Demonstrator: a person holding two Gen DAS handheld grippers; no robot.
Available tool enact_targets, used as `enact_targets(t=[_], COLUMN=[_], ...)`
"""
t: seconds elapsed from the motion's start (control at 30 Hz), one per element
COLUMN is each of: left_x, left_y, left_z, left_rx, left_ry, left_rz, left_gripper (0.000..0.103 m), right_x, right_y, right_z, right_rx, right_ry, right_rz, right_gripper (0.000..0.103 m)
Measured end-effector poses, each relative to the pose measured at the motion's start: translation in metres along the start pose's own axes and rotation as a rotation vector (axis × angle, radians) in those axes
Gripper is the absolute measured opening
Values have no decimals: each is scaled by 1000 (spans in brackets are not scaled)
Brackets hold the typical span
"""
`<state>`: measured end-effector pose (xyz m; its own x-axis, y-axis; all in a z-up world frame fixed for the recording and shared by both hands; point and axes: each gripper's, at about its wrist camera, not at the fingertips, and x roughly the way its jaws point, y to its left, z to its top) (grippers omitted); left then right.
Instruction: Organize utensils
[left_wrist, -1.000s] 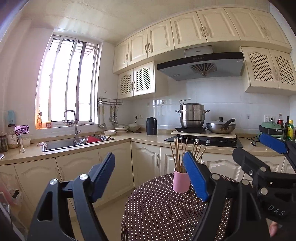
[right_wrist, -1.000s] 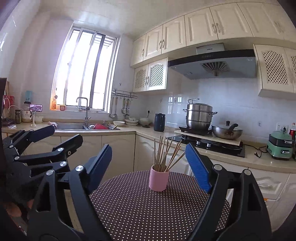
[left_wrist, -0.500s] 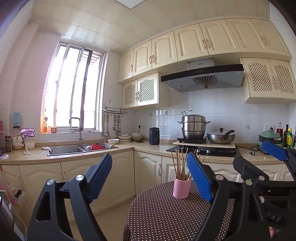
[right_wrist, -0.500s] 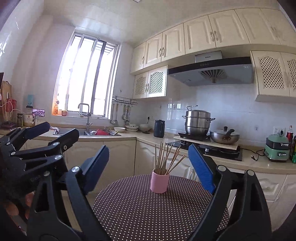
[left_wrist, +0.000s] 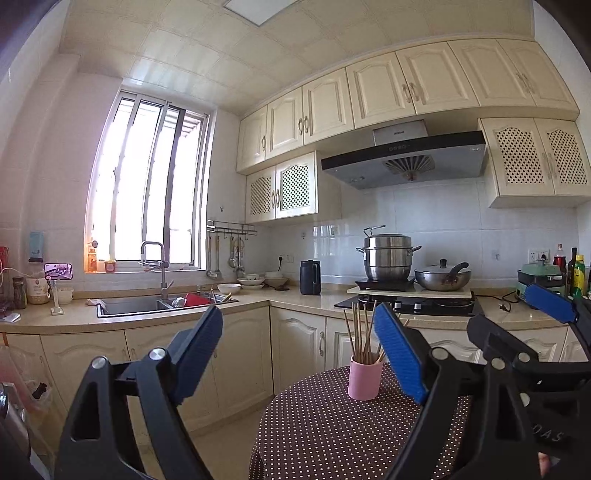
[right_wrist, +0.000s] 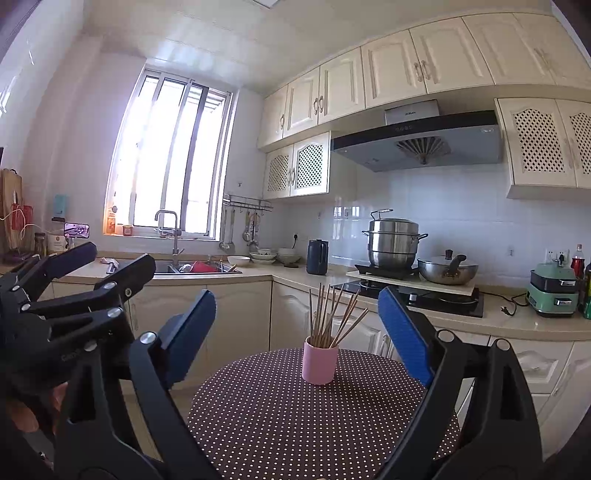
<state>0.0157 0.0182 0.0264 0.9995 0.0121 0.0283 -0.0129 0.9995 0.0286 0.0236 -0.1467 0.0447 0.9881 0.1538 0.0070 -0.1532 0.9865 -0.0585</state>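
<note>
A pink cup (right_wrist: 320, 360) full of wooden chopsticks (right_wrist: 331, 312) stands upright on a round table with a brown polka-dot cloth (right_wrist: 280, 413). It also shows in the left wrist view (left_wrist: 365, 380), chopsticks (left_wrist: 360, 329) fanning out of it. My right gripper (right_wrist: 295, 332) is open and empty, held above the table in front of the cup. My left gripper (left_wrist: 303, 354) is open and empty, held to the left of the cup. Each gripper shows at the edge of the other's view.
A kitchen counter (left_wrist: 258, 301) runs behind the table with a sink (left_wrist: 129, 306), bowls (left_wrist: 251, 282), a dark kettle (left_wrist: 309, 282), a steamer pot (left_wrist: 388, 258) and a wok (left_wrist: 443, 277) on the hob. Lower cabinets (left_wrist: 240, 354) stand close behind the table.
Both views have tilted upward, so the table and cup sit lower in frame and more ceiling shows. Both grippers stay open and empty.
</note>
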Motion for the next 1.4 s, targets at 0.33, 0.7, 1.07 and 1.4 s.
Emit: enact_targets(t=[0.33,0.7,1.07,1.4], left_x=[-4,-6,-4,-1], left_y=[-2,-2,-3,-3], left_z=[0,2,0,-1], left_rx=[16,26,29,25], left_ry=[-17,-40,-30,-21], left_rz=[6,12,13,7], left_gripper=[83,83,83,83], right_x=[0,0,-1,0], right_y=[-3,-7,-8,-8], right_z=[-1,-1,-3,-5], right_rx=[7,15,21,22], right_ry=[-1,-1,11,15], right_rz=[-1,6,6,6], right_gripper=[89,89,89,89])
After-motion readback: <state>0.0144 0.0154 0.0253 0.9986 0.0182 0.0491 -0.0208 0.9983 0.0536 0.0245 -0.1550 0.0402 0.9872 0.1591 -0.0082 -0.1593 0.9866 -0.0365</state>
